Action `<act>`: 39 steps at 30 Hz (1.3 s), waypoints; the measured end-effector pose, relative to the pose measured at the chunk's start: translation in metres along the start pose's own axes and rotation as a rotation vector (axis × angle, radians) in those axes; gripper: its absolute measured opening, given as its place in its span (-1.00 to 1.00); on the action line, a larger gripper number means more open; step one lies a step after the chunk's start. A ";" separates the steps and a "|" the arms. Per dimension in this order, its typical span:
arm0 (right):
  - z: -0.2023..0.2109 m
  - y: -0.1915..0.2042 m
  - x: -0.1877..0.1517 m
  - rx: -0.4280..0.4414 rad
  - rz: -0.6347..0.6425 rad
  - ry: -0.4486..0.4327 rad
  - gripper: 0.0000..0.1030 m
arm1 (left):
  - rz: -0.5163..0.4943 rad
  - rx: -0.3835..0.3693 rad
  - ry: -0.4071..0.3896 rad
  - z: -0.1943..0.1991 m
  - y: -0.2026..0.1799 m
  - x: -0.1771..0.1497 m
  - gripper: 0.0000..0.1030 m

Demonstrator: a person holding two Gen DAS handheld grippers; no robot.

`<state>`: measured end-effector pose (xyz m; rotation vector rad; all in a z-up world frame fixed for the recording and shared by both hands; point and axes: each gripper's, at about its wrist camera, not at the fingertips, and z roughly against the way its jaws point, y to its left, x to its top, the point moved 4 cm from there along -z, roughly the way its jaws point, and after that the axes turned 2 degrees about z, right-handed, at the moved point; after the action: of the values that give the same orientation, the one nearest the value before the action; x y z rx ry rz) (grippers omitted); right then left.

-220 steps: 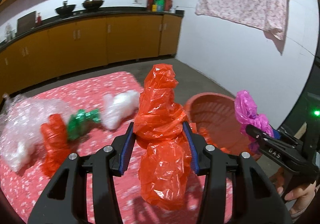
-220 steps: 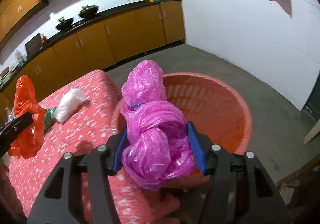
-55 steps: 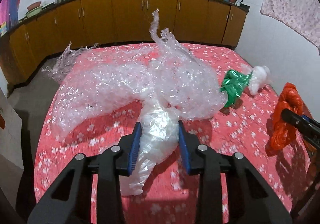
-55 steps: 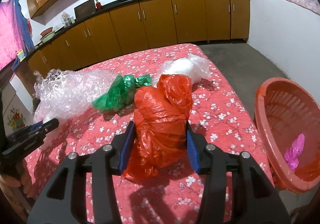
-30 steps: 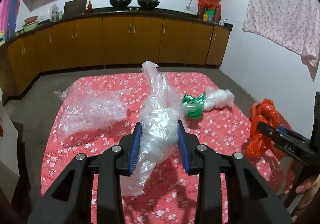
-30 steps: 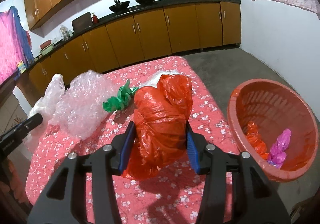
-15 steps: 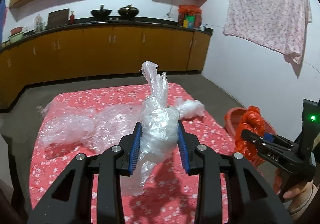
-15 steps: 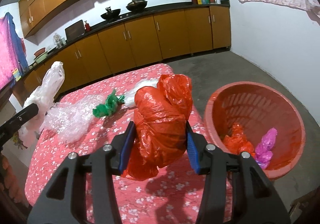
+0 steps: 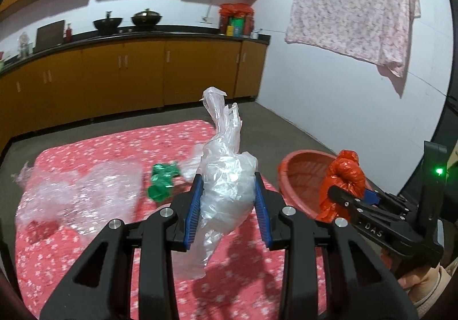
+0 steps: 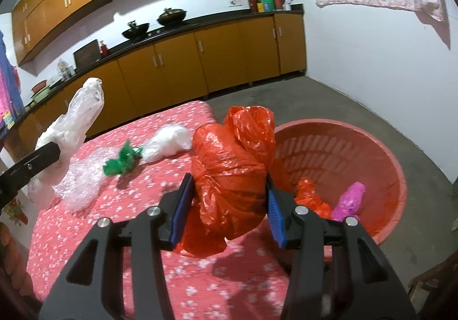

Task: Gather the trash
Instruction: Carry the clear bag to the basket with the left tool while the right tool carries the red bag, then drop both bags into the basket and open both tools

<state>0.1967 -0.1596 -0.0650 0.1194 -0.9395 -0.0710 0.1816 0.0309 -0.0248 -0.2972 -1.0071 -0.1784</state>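
My left gripper (image 9: 227,211) is shut on a clear plastic bag (image 9: 226,185), held above the red flowered table (image 9: 114,262). My right gripper (image 10: 226,205) is shut on a crumpled red plastic bag (image 10: 232,177) near the table's right edge, just left of the red basket (image 10: 380,148). That basket holds a red bag (image 10: 312,194) and a pink bag (image 10: 350,199). In the left wrist view the right gripper (image 9: 352,194) with its red bag (image 9: 342,177) hangs in front of the basket (image 9: 297,174). A green bag (image 10: 121,161), a white bag (image 10: 167,142) and bubble wrap (image 10: 80,179) lie on the table.
Yellow kitchen cabinets (image 9: 128,76) with a black counter run along the far wall. A flowered cloth (image 9: 352,5) hangs on the white wall at the right. Grey floor (image 10: 329,102) lies between table, basket and cabinets. A person's hand (image 9: 420,288) holds the right gripper.
Both grippers have swung right with their bags. The basket has come nearer in both views. The bubble wrap has slid off to the left.
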 end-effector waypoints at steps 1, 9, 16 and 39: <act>0.001 -0.005 0.001 -0.009 -0.006 -0.002 -0.08 | -0.006 -0.010 0.003 -0.003 -0.005 0.000 -0.32; 0.008 -0.060 0.008 -0.130 -0.039 -0.024 -0.08 | -0.060 -0.094 0.029 -0.033 -0.055 0.004 -0.32; 0.013 -0.103 0.018 -0.258 -0.015 -0.055 -0.08 | -0.120 -0.172 0.053 -0.060 -0.104 0.006 -0.32; -0.031 -0.165 0.007 -0.274 -0.101 -0.004 -0.08 | -0.164 -0.274 0.159 -0.137 -0.172 -0.004 -0.32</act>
<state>0.2242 -0.3212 -0.0995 -0.0866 -0.9188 -0.2924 0.2409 -0.1762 -0.0686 -0.4424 -0.8484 -0.4843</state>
